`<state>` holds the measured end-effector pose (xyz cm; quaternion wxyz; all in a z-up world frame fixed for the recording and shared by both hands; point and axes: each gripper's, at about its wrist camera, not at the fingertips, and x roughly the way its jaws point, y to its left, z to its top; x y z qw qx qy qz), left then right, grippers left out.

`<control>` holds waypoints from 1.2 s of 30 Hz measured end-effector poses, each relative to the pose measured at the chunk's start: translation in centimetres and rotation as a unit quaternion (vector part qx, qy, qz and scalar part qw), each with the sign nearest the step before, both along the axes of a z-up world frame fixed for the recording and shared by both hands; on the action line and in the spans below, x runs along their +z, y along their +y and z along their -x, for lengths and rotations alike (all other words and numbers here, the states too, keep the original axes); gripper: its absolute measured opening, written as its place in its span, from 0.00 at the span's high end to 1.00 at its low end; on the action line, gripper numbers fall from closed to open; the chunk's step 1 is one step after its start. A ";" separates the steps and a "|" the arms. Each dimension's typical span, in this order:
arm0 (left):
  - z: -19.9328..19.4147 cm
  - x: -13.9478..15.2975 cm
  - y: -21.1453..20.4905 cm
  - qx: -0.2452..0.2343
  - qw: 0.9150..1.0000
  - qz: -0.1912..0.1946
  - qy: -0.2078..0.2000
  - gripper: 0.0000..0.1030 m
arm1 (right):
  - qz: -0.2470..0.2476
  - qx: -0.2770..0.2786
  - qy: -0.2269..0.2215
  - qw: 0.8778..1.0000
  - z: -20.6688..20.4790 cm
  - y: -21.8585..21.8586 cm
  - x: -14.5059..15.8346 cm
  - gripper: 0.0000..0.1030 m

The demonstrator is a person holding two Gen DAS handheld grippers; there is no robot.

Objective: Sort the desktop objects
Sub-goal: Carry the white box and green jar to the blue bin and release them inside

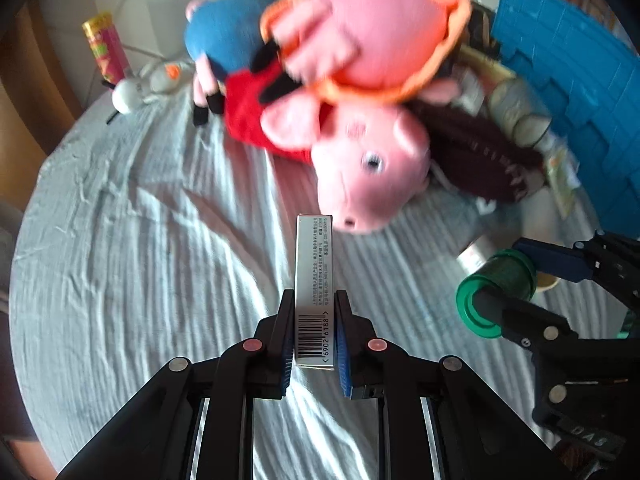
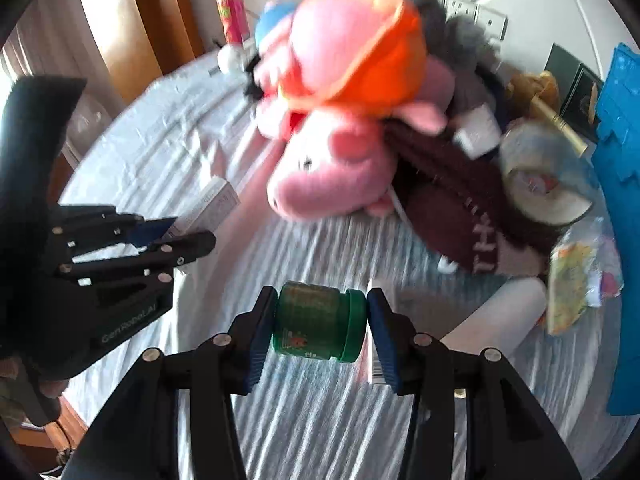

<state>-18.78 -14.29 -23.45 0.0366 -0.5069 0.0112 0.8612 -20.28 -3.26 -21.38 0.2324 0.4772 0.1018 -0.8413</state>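
Left gripper (image 1: 314, 334) is clamping a slim silver carton (image 1: 314, 280) by its barcode end, long axis running straight out along the fingers toward the pink plush pig (image 1: 368, 168) lying on the wrinkled grey cloth (image 1: 140, 240). Right gripper (image 2: 320, 326) is pinching a small green jar (image 2: 318, 322) end to end, lid against its right pad, axis lying crosswise. Both grippers are hovering above the cloth, near each other; blue ridged crate (image 1: 568, 80) is sitting far right.

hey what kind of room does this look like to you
Probably a bedroom or living space at home: a wrinkled pale cloth covers the surface, plush pig toys lie heaped on it, and wall sockets show behind.
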 end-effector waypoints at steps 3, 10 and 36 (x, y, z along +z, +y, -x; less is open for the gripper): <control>-0.2 2.6 0.3 0.001 1.000 -0.005 0.028 0.83 | 0.013 -0.002 0.029 0.999 0.0 0.7 2.7 0.56; 0.6 9.8 -0.2 0.001 0.995 -0.014 0.097 0.83 | 0.026 -0.001 0.101 0.995 -0.4 2.9 9.5 0.56; -1.1 21.6 11.9 -0.057 0.974 -0.022 0.219 0.83 | 0.003 -0.075 0.262 0.962 -3.1 14.3 24.7 0.56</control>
